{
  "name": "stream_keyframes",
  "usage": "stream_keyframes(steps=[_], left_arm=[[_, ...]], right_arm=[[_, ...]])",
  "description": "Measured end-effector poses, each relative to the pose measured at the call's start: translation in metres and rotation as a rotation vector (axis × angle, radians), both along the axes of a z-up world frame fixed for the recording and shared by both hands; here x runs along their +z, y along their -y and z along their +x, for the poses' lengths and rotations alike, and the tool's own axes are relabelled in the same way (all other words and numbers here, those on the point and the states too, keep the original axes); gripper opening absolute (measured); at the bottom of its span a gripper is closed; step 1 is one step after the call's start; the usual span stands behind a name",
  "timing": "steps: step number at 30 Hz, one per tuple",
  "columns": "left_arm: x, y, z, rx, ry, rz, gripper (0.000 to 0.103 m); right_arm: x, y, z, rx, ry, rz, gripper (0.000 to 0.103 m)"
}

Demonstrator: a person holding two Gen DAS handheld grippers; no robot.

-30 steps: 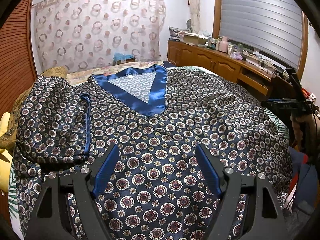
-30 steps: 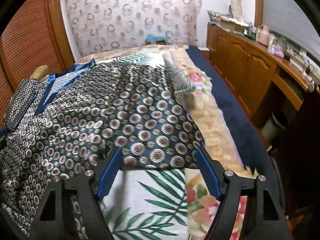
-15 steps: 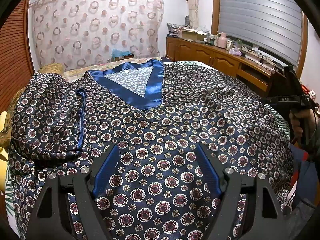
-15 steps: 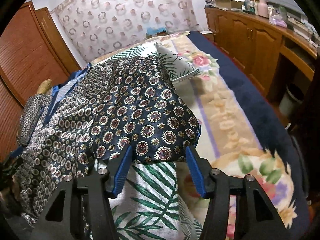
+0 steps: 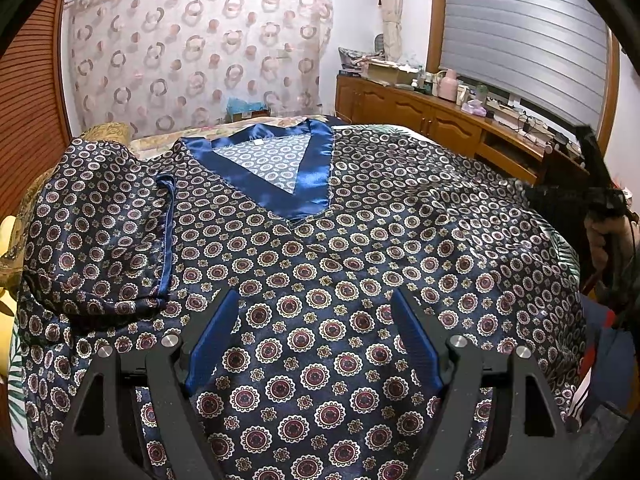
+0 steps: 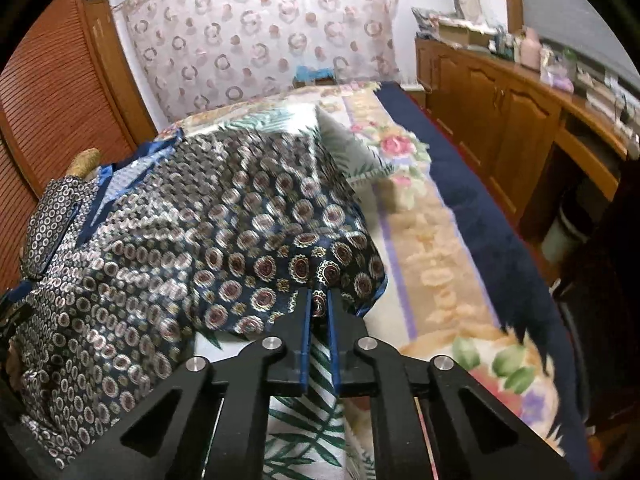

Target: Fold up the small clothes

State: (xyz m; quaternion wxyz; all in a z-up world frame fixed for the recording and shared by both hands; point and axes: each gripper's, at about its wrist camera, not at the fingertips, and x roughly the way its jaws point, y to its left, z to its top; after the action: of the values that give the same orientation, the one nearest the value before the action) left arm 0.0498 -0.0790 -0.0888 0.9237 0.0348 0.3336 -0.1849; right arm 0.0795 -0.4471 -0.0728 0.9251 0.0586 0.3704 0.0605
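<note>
Bedroom bedding with leaf and flower print (image 6: 432,248) carries the navy satin medallion-print V-neck top (image 5: 320,264), spread flat. Its far-side sleeve already looks folded in. Right gripper (image 6: 319,304) pinches the near-side hem corner; left gripper (image 5: 316,344) hovers wide above the chest. Most folds remain.

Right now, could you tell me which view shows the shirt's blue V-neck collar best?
The left wrist view: the collar lies fully visible, facing the camera. The right wrist view shows only a blurred sliver of it at the left.
</note>
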Motion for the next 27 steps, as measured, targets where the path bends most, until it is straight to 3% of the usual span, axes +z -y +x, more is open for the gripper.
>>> stream_keyframes(steps=[5,10,15,20,25,27], left_arm=[[0.0,0.0,0.0,0.0,0.001,0.0,0.079],[0.0,-0.001,0.0,0.003,0.001,-0.004,0.079],[0.0,-0.002,-0.001,0.006,0.002,-0.009,0.079],[0.0,-0.003,0.0,0.007,0.003,-0.017,0.079],[0.002,-0.004,-0.002,0.009,0.008,-0.022,0.079],[0.005,-0.005,-0.003,0.011,0.015,-0.021,0.079]], right_arm=[[0.028,-0.033,-0.003,0.045,0.091,-0.037,0.006],[0.044,-0.079,-0.011,0.164,0.151,-0.081,0.006],[0.03,-0.135,-0.014,0.301,0.131,-0.112,0.006],[0.003,-0.162,-0.013,0.354,0.06,-0.133,0.006],[-0.003,-0.167,-0.011,0.346,0.029,-0.146,0.025],[0.0,-0.166,-0.013,0.337,0.034,-0.136,0.044]])
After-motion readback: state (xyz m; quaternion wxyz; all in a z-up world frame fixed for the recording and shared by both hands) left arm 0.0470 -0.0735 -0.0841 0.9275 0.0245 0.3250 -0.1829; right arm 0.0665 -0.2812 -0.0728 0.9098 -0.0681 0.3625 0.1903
